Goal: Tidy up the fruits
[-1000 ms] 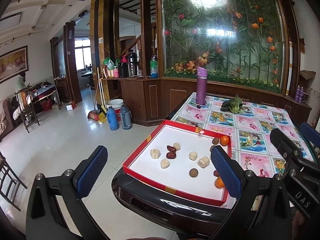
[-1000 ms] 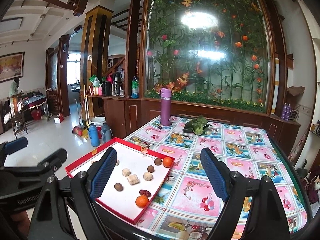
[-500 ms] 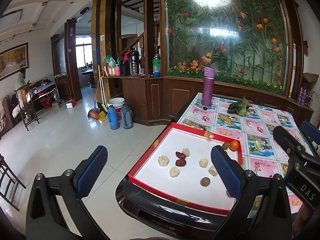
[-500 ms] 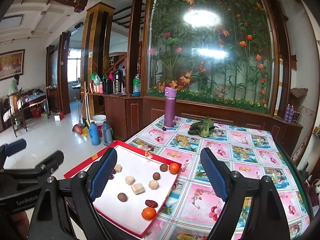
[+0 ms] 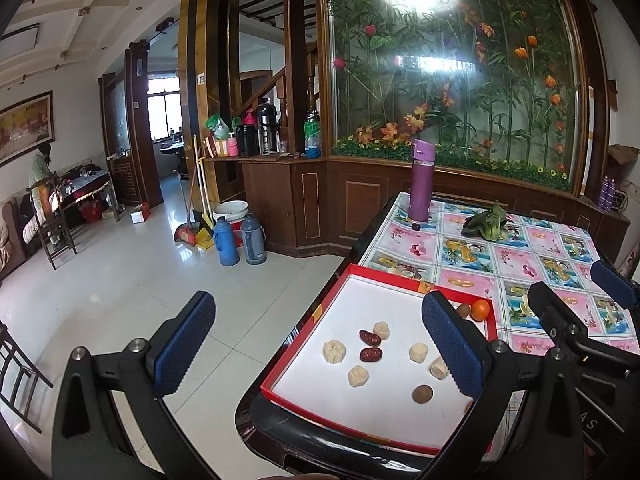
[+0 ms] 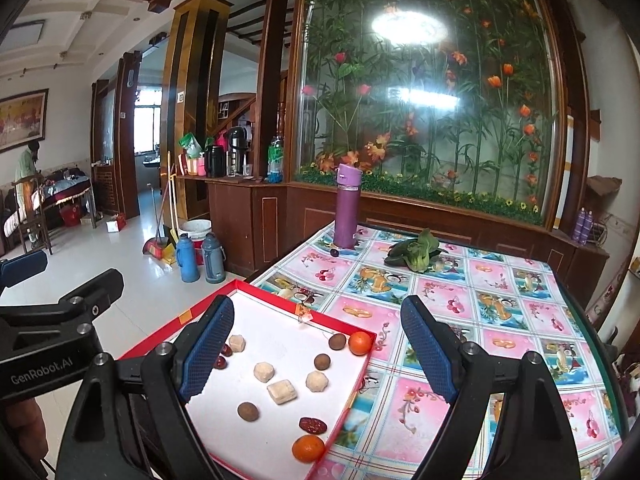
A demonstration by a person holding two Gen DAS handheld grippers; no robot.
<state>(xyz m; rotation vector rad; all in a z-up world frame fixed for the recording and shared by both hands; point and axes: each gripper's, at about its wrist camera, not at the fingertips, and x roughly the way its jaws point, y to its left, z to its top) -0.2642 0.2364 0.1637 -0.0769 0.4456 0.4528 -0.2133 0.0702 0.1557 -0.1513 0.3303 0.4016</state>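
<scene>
Currently both the left gripper (image 5: 318, 346) and right gripper (image 6: 318, 350) hang wide open, holding nothing. Ahead of them, the red tray (image 6: 256, 290) on the desk (image 6: 516, 292) carries 2 oranges (image 6: 359, 343) among other fruit pieces.

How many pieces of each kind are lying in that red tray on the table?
Across the two views, in the red tray:
Oranges: 2
Brown round fruits: 3
Red dates: 3
Pale lumps: 5 (all show in the left view; one is hidden in the right view)
Total: 13
</scene>
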